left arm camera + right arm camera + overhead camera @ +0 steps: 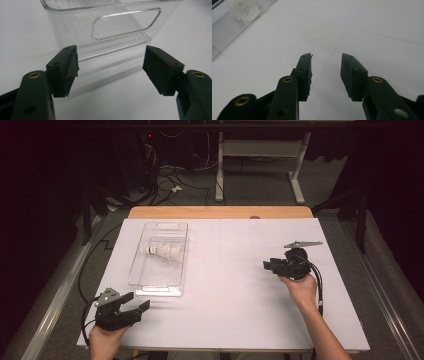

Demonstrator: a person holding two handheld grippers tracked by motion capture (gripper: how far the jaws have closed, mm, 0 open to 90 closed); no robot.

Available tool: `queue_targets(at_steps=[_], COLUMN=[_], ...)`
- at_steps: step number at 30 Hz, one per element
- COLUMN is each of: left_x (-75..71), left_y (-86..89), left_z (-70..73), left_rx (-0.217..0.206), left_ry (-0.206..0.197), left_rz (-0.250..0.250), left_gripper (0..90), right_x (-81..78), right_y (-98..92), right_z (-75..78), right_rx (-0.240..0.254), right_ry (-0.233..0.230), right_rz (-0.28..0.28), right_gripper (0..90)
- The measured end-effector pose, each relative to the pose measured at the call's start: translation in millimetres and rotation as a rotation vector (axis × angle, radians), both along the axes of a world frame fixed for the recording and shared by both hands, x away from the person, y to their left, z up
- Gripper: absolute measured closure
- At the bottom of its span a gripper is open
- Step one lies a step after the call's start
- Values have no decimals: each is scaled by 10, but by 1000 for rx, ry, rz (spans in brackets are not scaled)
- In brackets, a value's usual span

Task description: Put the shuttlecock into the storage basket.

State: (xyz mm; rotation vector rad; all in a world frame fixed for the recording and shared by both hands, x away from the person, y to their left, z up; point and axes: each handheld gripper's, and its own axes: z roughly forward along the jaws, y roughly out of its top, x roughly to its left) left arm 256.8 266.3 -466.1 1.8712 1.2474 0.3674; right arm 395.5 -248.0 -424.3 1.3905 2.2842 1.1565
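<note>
A white shuttlecock (166, 251) lies on its side inside a clear plastic tray (150, 285) on the left half of the white table (240, 295), its cork end pointing toward the tray's left wall and its skirt flaring to the right. The left gripper (134, 303) rests just short of the tray's near end, jaws spread wide with nothing between them; in the left gripper view the tray's end wall with its cut-out handle (126, 23) stands directly ahead of the pads. The right gripper (268, 265) hovers well apart on the right side of the table, jaws partly open and empty, aimed toward the tray. The shuttlecock is judged very light and easily crushed at the skirt, so the rounded cork offers the firmer purchase, though it may roll or slip under a hard pinch. The tray appears stiff, smooth and light, likely to slide when nudged; its rim or handle slot is the natural place to steady it.
</note>
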Motion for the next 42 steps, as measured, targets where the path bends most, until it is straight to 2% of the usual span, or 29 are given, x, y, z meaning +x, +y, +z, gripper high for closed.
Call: queue_targets(at_steps=[22,42], left_x=[3,-5], left_y=[-7,-4], left_z=[-2,0], left_rx=[0,2], left_ry=[-1,-3], left_rz=[-1,-3], left_gripper=[295,295], right_x=[-141,-303], right_y=[-175,-289], right_z=[-67,-71], right_rx=[8,-14], right_ry=[-4,-30], right_rz=[-26,-38], right_gripper=[576,534])
